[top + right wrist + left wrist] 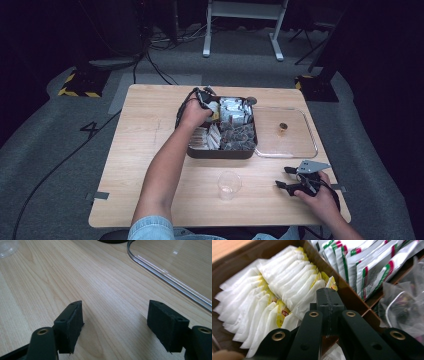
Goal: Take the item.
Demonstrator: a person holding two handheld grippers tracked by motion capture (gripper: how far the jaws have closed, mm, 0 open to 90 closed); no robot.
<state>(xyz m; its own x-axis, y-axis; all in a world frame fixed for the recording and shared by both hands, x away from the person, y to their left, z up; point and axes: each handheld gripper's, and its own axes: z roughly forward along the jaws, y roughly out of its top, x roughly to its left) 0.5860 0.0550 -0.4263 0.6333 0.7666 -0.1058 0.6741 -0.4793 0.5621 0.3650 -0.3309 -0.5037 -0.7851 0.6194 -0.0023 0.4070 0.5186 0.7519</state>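
Observation:
A dark brown compartment box stands at the middle of the wooden table. My left gripper reaches into its far left compartment. In the left gripper view its jaws are pressed together just above a row of white and yellow sachets; I see nothing held between them. My right gripper rests near the table's front right, open. Its fingers stand wide apart over bare wood.
Green, red and white packets fill the neighbouring compartment, and clear bags with dark contents lie nearer. A clear lid with a small brown knob lies right of the box. A clear plastic cup stands in front.

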